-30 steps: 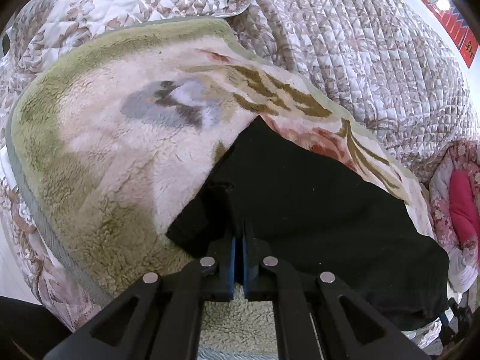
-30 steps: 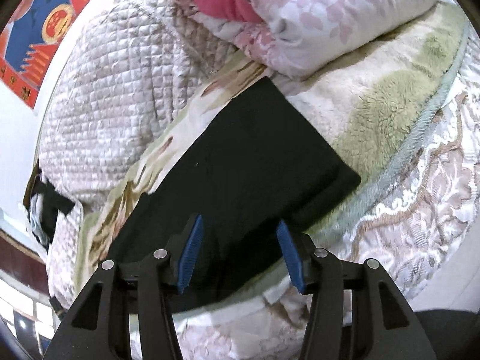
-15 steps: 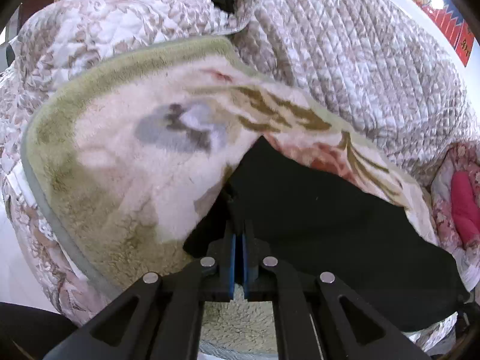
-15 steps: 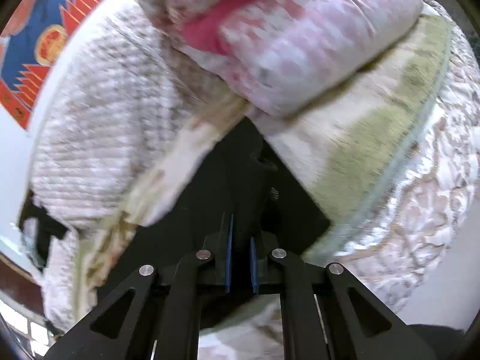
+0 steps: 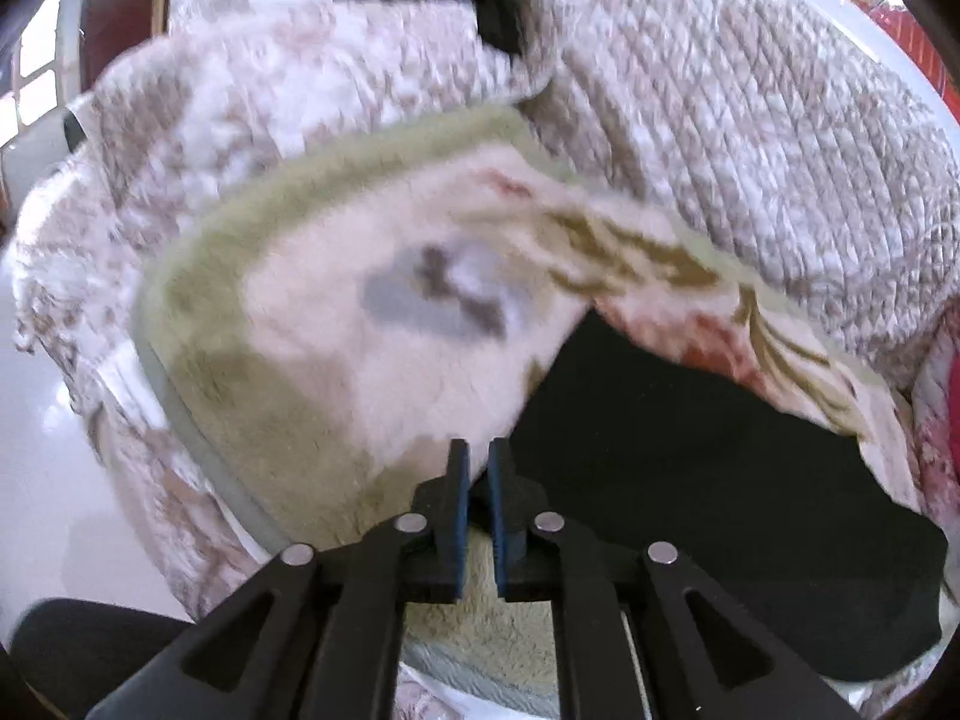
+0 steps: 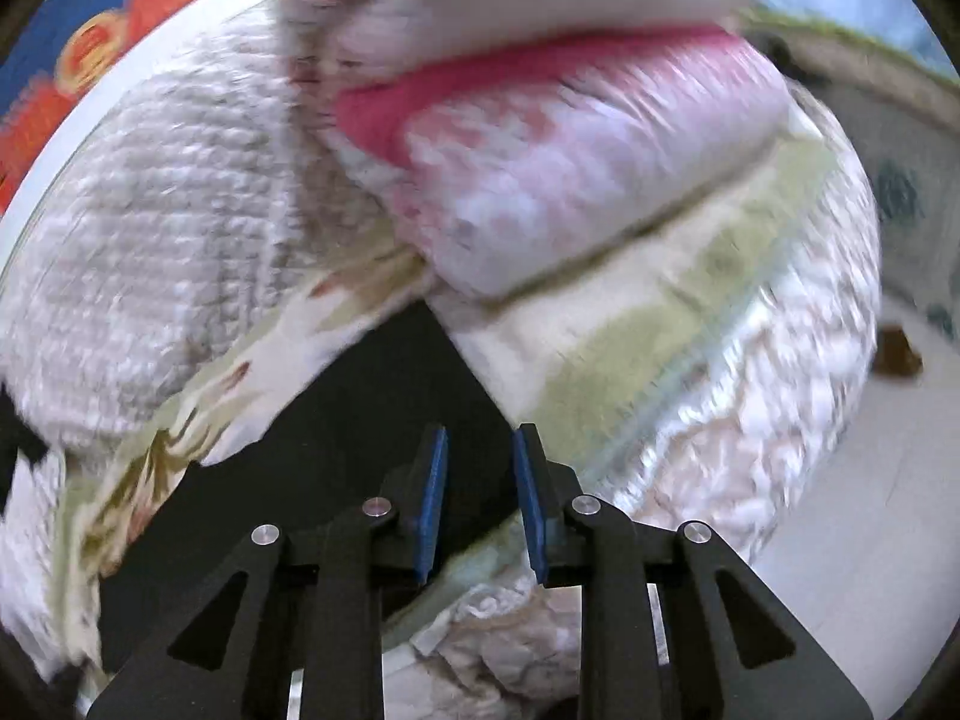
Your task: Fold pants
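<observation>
Black pants (image 5: 690, 480) folded flat on fleece blanket (image 5: 336, 372), toward 3 o'clock of left gripper (image 5: 477, 468); jaws opening, nothing clamped. Right gripper (image 6: 477, 468) over pants, jaws opening, empty.

1. The left tongs (image 5: 478, 474) were matte black plastic with triangular cut-outs in the arms.
2. Blue pads lined the inner faces of their fingers (image 5: 459, 510).
3. Round silver pins sat at the linkage joints.
4. The right tongs (image 6: 478, 468) had the same black frame, blue pads and silver pins.
</observation>
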The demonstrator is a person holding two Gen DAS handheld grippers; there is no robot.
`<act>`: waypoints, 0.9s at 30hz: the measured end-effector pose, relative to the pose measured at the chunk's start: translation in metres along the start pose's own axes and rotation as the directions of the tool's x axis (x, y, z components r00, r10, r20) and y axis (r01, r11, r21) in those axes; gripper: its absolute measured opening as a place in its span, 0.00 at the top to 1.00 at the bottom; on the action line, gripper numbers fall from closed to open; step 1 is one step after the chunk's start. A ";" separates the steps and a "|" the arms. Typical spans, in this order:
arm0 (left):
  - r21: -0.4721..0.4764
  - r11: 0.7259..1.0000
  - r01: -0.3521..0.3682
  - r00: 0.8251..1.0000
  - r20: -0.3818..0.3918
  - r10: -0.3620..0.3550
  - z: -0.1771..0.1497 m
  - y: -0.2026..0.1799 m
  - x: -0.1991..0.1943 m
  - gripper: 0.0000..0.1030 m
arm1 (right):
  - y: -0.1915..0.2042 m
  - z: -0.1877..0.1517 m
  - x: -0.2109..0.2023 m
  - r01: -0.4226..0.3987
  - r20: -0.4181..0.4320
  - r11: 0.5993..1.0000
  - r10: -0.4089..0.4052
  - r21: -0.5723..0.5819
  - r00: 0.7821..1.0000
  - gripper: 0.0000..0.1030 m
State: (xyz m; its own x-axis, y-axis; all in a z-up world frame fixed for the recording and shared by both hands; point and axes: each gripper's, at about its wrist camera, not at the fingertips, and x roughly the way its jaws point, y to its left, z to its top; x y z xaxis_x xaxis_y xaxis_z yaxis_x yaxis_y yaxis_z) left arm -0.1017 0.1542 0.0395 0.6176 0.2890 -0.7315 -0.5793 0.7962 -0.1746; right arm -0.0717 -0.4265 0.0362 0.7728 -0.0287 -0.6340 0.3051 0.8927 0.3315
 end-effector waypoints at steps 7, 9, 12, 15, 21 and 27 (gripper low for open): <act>0.164 0.968 0.187 0.982 -0.051 -0.181 -0.006 -0.053 0.004 0.69 | 0.064 -0.031 0.063 -0.129 -0.197 0.944 0.070 -0.303 0.978 0.74; 0.193 0.960 0.205 0.975 -0.122 -0.184 -0.015 -0.062 0.018 0.69 | 0.062 -0.038 0.080 -0.117 -0.254 0.949 0.040 -0.294 0.966 0.74; 0.213 0.958 0.191 0.968 -0.203 -0.148 -0.024 -0.065 0.035 0.69 | 0.066 -0.030 0.069 -0.115 -0.214 0.942 0.047 -0.315 0.976 0.74; 0.239 0.951 0.195 0.972 -0.174 -0.156 -0.017 -0.073 0.028 0.69 | 0.079 -0.016 0.069 -0.141 -0.193 0.924 0.076 -0.354 0.978 0.74; 0.320 0.912 0.259 0.963 -0.162 -0.216 0.009 -0.116 0.040 0.69 | 0.119 0.009 0.101 -0.189 -0.209 0.878 0.104 -0.440 0.972 0.74; 0.333 0.919 0.210 0.971 -0.181 -0.157 0.027 -0.129 0.092 0.68 | 0.108 0.030 0.146 -0.108 -0.199 0.900 0.025 -0.422 0.980 0.74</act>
State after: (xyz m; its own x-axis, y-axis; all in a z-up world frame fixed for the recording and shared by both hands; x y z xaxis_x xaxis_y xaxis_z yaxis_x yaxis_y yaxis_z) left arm 0.0438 0.0923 0.0126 0.5942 0.0596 -0.8021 -0.2250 0.9698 -0.0947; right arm 0.0910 -0.3478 0.0004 0.6542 0.0833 -0.7517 -0.0439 0.9964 0.0722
